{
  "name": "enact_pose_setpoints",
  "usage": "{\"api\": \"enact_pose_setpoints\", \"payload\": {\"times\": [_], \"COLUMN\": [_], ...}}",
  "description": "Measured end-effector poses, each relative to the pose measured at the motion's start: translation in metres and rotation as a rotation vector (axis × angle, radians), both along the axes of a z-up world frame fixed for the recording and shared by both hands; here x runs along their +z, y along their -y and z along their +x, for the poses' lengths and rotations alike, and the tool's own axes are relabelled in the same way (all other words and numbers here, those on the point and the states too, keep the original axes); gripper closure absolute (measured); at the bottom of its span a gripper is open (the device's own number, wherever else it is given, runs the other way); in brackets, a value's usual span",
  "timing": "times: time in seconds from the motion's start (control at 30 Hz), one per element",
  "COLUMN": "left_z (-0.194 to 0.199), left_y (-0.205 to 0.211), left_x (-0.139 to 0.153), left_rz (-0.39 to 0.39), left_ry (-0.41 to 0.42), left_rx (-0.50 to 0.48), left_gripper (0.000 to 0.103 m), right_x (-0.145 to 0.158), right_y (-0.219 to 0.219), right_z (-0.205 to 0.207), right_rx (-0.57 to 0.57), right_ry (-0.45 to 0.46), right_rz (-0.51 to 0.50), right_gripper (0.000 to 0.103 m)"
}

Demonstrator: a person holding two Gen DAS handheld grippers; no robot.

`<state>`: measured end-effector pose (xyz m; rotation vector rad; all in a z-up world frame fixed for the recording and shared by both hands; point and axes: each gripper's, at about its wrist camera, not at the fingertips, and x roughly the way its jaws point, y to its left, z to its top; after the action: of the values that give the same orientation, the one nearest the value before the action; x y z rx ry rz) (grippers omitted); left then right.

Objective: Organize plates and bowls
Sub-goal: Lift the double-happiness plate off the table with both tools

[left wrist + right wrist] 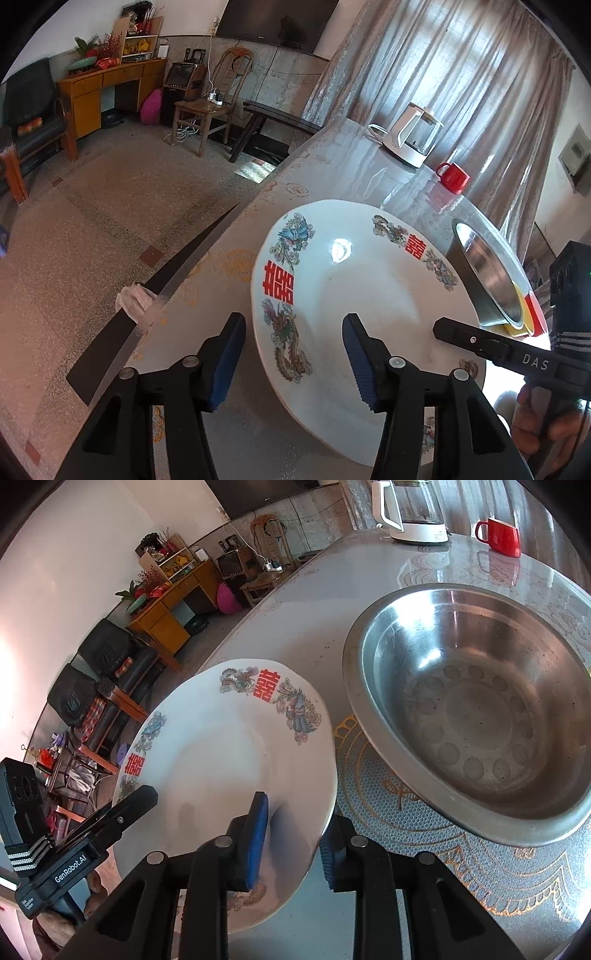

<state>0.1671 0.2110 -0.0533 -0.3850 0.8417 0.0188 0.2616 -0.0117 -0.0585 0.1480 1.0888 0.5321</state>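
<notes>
A white plate [354, 295] with red double-happiness signs and dragon and phoenix prints is tilted above the table. My right gripper [291, 845] is shut on its rim, one blue pad over the plate [229, 753] and one under it. My left gripper [293, 358] is open, its fingers astride the plate's near-left rim without clamping it. The right gripper also shows in the left wrist view [487, 343], and the left gripper in the right wrist view [122, 812]. A large steel bowl [476, 716] stands on the table to the right of the plate; it also shows in the left wrist view [487, 269].
The table [351, 162] has a glossy patterned cover. A white and glass kettle [410, 136] and a red mug [452, 177] stand at its far end. The table's left edge drops to a terrazzo floor [110, 221] with chairs and a desk beyond.
</notes>
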Motion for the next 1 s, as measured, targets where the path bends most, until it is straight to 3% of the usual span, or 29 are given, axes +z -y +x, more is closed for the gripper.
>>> {"api": "enact_pose_setpoints", "payload": {"times": [0.13,0.43,0.63,0.73,0.87,1.0], "left_z": [0.006,0.017,0.022,0.02,0.015,0.004], "left_y": [0.001,0.002,0.002,-0.001,-0.001,0.002], "left_x": [0.0,-0.002,-0.004,-0.004,-0.004,-0.003], "left_rz": [0.013,0.038,0.072,0.067,0.055,0.041], "left_ry": [-0.015,-0.009,0.014,0.016,0.02,0.036], "left_rx": [0.009,-0.009,0.008,0.025,0.012,-0.015], "left_gripper": [0.056,0.057,0.065,0.069,0.072,0.073], "right_x": [0.001,0.0,0.001,0.002,0.0,0.001], "right_y": [-0.002,-0.003,-0.01,-0.01,-0.006,-0.002], "right_z": [-0.001,0.003,-0.001,-0.003,-0.004,-0.004], "right_rx": [0.018,0.01,0.028,0.015,-0.016,-0.038], "right_ry": [0.006,-0.003,0.031,0.046,0.052,0.048], "right_rz": [0.022,0.065,0.012,0.009,0.009,0.001], "right_gripper": [0.066,0.065,0.064,0.066,0.077,0.078]}}
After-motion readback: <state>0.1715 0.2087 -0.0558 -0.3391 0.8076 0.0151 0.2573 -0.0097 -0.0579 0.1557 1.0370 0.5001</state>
